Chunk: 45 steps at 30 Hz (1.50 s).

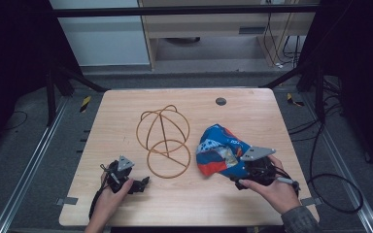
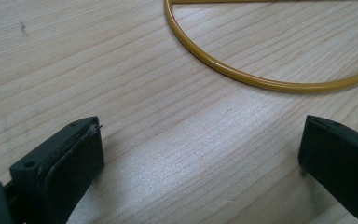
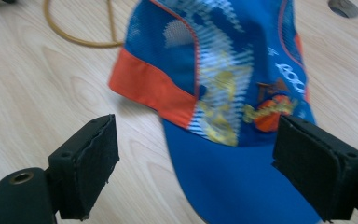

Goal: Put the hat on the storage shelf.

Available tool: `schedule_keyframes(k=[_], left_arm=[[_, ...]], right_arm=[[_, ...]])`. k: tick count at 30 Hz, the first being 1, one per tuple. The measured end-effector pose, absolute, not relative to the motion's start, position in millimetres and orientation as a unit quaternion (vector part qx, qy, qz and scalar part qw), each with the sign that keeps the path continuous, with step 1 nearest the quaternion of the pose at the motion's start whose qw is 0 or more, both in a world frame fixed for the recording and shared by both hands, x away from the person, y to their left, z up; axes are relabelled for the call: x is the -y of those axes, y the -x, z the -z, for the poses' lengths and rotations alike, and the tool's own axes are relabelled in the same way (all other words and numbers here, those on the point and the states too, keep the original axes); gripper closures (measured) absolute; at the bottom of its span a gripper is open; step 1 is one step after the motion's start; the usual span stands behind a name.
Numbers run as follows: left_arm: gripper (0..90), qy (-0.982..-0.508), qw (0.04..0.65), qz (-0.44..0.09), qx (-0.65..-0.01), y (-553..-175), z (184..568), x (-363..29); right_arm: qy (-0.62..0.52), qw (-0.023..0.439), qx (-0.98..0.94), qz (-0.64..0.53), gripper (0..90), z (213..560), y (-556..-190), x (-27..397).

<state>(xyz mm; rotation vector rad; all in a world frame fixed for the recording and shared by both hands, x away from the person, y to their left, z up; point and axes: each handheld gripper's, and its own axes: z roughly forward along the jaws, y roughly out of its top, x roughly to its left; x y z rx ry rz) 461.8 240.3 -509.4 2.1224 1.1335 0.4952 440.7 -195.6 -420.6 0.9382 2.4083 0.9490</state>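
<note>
Your right gripper sits at the near right of the table, its jaws spread wide either side of the cap's blue brim. In the right gripper view the brim lies between the two pads, but neither pad presses on it, so the cap is released, not grasped. The cap is blue with an orange band and printed panels, and it rests on the wood right of centre, just beside the wire stand without clearly touching it. That stand, made of yellow hoops, stands in the middle of the table, with one flat ring lying on the wood nearest you. Your left gripper lies low at the near left, close to the stand's ring. In the left gripper view its jaws are open with bare wood between them, and the ring's curve lies ahead of them, apart from both pads.
</note>
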Motion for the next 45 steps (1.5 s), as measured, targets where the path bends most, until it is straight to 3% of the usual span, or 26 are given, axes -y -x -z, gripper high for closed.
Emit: schedule_keyframes(k=[6, 19, 34, 45], left_arm=[[0.0, -0.814, 0.336, -0.189, -0.434, -462, 509, -241], [0.0, -0.815, 0.336, -0.189, -0.432, -462, 509, -241], [0.0, -0.815, 0.336, -0.189, -0.432, -462, 509, -241], [0.0, -0.815, 0.336, -0.189, -0.432, -462, 509, -241]], right_arm=[[-0.332, 0.196, -0.869, -0.31, 17.1, 405, -451, 204], [-0.342, 0.15, -0.885, -0.278, 10.5, 394, -490, 211], [-0.323, 0.122, -0.903, -0.255, 28.8, 395, -524, 195], [-0.327, 0.094, -0.909, -0.24, 36.4, 410, -547, 179]])
